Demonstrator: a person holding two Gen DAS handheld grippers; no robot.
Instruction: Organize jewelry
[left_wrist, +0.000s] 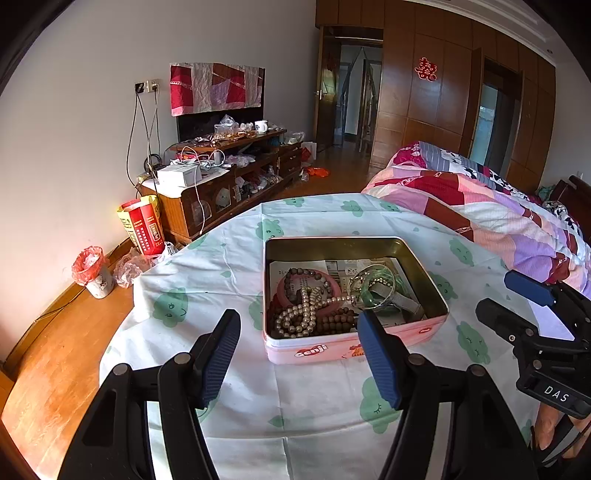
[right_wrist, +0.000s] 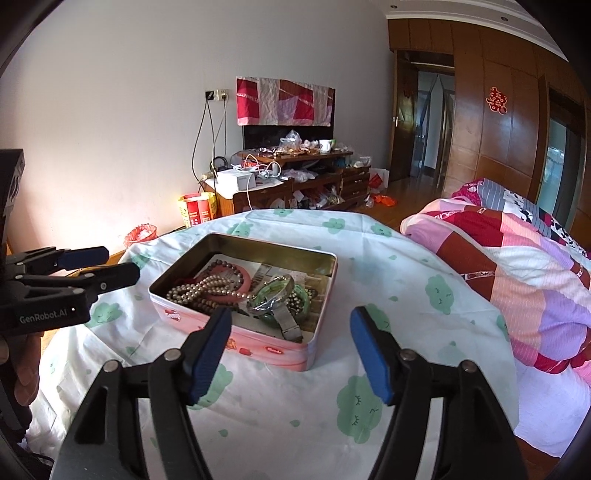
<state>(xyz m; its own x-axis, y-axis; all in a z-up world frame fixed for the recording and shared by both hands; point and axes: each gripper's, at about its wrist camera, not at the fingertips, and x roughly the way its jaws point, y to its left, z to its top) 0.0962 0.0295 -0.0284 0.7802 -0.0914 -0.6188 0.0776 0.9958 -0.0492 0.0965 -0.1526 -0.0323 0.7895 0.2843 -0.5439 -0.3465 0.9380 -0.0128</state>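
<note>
Just short of the tin (left_wrist: 354, 343), your left gripper (left_wrist: 301, 354) hangs with its fingers (left_wrist: 218, 354) spread wide and nothing between them. Your right gripper (right_wrist: 290, 350) is near the tin's other side, fingers (right_wrist: 369, 354) equally wide apart and holding nothing. Neither pair touches the tin.

The tin stands open on the surface (left_wrist: 229, 258), which is covered by a white cloth with green cloud prints. Inside the tin, a pearl string (left_wrist: 306, 314) lies looped over a pink ring (left_wrist: 295, 284). Dark wooden beads (left_wrist: 336, 321) sit along the tin's near wall in the left view. Beside the pearls lie green bangles (left_wrist: 373, 284) and a metal watch (left_wrist: 399, 299), its band resting toward the tin's right wall. Paper lines the tin's bottom.

Beyond the tin, a cluttered wooden cabinet (left_wrist: 221, 173) runs along the wall. To the tin's right, a patchwork quilt (right_wrist: 517, 258) covers the bed.
</note>
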